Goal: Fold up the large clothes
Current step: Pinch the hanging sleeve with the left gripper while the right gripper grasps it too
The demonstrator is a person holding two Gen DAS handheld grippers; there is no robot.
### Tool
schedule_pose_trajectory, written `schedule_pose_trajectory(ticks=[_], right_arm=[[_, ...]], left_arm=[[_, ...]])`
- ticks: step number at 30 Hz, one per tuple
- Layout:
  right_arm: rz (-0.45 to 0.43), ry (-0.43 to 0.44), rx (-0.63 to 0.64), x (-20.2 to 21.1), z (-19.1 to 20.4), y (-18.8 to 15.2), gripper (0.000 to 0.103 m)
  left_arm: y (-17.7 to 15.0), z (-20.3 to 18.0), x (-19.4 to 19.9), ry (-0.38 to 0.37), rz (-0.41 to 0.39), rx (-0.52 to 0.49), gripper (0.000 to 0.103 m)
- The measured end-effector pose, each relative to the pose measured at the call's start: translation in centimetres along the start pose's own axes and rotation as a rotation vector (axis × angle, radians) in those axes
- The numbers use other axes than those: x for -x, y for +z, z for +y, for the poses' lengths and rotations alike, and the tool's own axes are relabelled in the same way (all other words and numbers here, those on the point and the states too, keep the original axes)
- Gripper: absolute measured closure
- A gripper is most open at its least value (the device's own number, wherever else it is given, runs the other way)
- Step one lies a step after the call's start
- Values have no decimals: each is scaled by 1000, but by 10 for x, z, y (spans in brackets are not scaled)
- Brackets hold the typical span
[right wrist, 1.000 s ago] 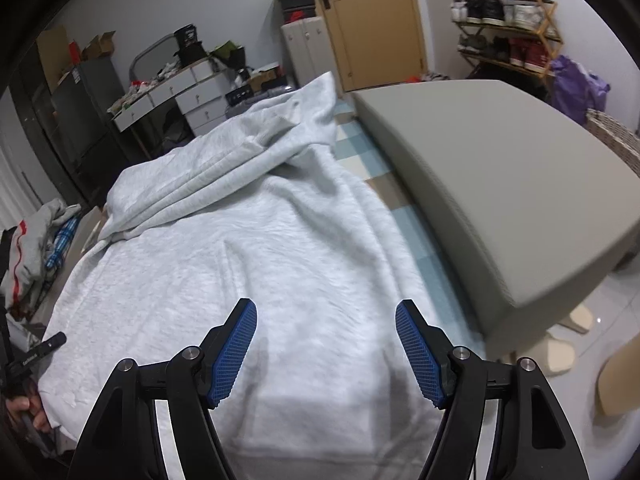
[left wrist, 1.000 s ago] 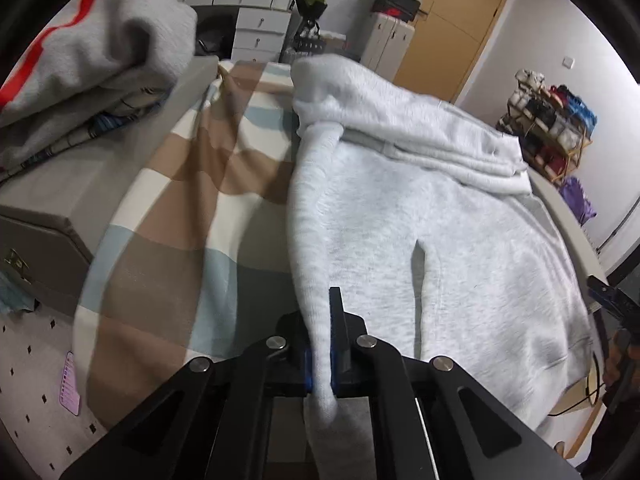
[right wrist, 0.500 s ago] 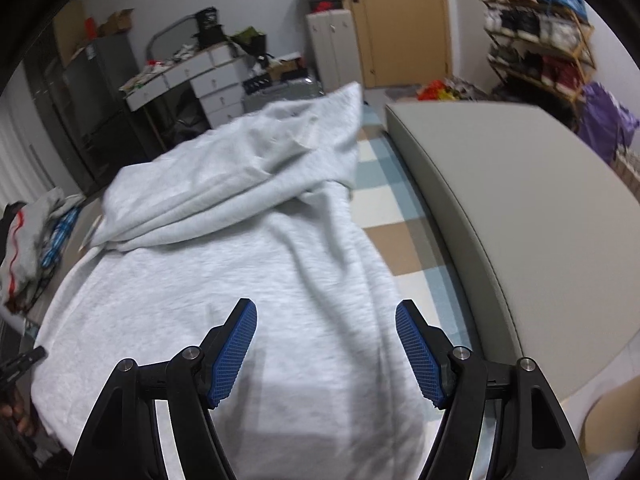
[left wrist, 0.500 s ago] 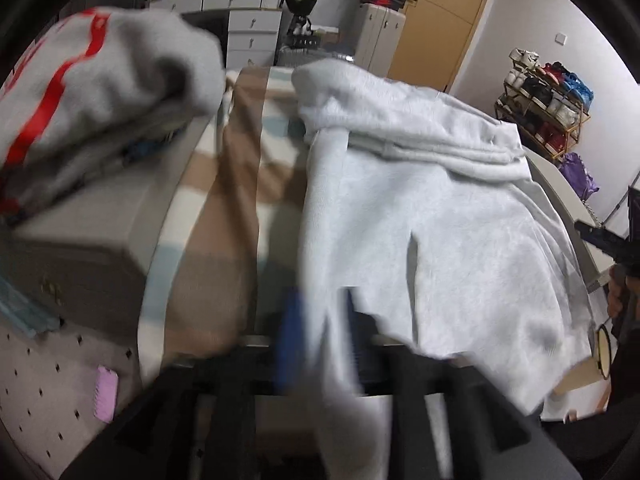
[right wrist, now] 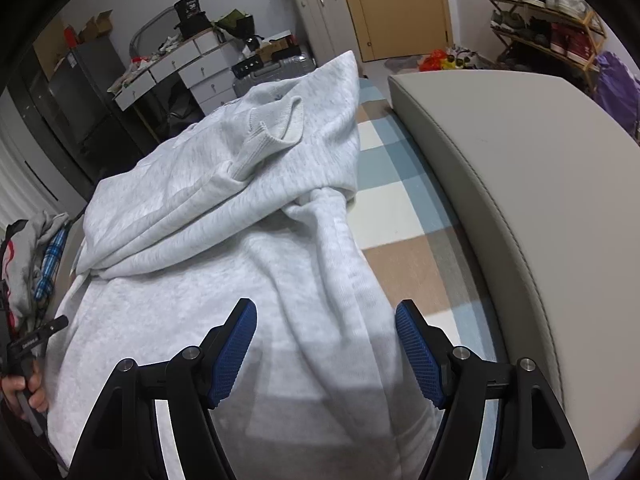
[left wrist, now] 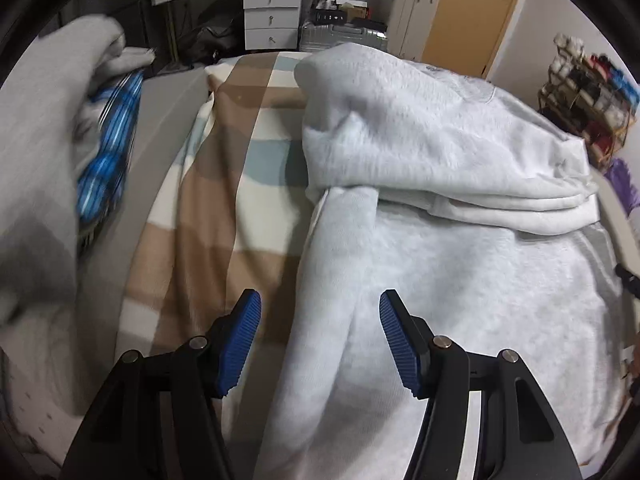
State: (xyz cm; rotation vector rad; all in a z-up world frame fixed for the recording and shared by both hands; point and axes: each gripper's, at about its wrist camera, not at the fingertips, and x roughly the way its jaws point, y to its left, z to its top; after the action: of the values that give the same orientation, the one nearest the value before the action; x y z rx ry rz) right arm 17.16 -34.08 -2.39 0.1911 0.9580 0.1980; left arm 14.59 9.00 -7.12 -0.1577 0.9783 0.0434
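**Grey sweatshirt lies half-folded on checked blanket, both grippers loose above it**

A large light-grey sweatshirt [left wrist: 460, 280] lies spread on a checked blanket [left wrist: 224, 200] of tan, cream and pale blue, its long axis running away from the cameras toward the far end of the room. The far part of the garment is doubled back on itself in thick layers, and a ribbed cuff [right wrist: 276, 128] lies on top of that fold. One sleeve [left wrist: 332, 280] runs lengthwise along the sweatshirt's left edge, from under the folded layers back toward the near edge.

The left gripper [left wrist: 320, 344] hangs over that sleeve with its jaws opening; the sleeve lies between the blue pads [left wrist: 240, 344] but neither pad presses on it. The right gripper [right wrist: 326, 350] hovers over the garment's right side, jaws spread wide and gripping nothing, the fabric lying below its pads.

To the left of the blanket sits a pile of other clothes [left wrist: 52, 152], grey and blue-striped. To the right rises a grey padded cushion [right wrist: 540, 208]. A white chest of drawers [left wrist: 272, 16] and a shoe rack [right wrist: 544, 20] stand at the back.
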Motion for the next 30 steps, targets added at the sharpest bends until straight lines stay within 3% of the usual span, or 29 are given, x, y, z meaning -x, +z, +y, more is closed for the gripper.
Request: schedule_pose_trajectory(ticks=[6,11,12,13,14,16,22,30], right_arm=[[32,10,-3,-17,-2,8,32],[61,-3,23,-30,2,12,56],[68,-7,25,-33,2,12,60],[72,-9,27,-35,2,12,68],[77,-8,36,-37,3,12,81],[94,23,37,-40,5,10,95],[72,105,-20,-16,0,-3,99],[69,120,-37,23,-5,-49,99]], left_arm=[[6,-8,-7,21,-16,-50,46],[10,-14,-12,18,-31,-86,48],[8,-13,-12,12,-39,-88,59],[10,-14,-13,11,-41,-92,78],[9,-15,-14,25,-42,-97,87],[7,-12,-11,11,-64,-103,97],[-11,-3,14,-29,-107,-118,102],[-59,29,57,-38,-97,-119,103]])
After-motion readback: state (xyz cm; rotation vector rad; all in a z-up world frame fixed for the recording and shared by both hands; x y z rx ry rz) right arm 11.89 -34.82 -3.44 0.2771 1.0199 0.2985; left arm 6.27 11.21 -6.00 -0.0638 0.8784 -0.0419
